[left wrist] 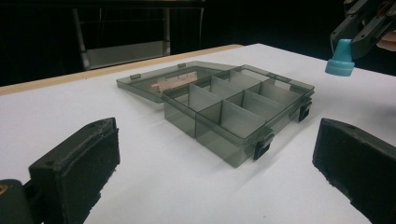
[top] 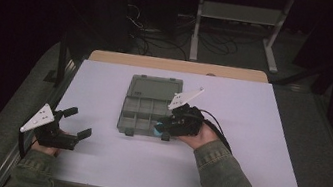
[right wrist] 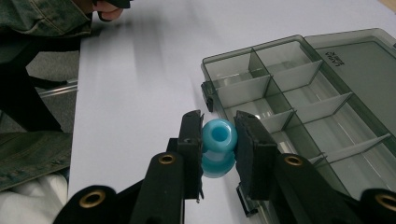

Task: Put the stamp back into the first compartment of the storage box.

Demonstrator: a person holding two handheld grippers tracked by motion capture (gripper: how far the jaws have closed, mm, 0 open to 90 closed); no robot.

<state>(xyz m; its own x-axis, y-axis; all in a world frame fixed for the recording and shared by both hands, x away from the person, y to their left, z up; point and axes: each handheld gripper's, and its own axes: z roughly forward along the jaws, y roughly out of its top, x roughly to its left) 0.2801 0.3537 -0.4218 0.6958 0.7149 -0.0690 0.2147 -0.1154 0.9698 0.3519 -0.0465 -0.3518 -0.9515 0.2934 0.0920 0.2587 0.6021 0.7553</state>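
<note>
Clamped between the closed jaws of the right gripper [right wrist: 219, 147]: a small blue plastic bobbin [right wrist: 218, 147], held at its waist above the near front edge of the organiser box [top: 148, 105]. Probably light, stiff and slick, so best pinched at that narrow middle. Lid laid open flat, every visible compartment empty; left gripper [top: 71, 121] spread wide, holding nothing.

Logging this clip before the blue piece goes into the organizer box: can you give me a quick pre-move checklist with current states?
1. Right gripper shut on the blue piece: ok.
2. Organizer box lid open, lying flat: ok.
3. Compartments in view hold nothing: ok.
4. Blue piece lifted off the table, near the box's front right corner: ok.
5. Left gripper open, apart from the box: ok.
6. Which compartment is intended: cannot tell.
</note>
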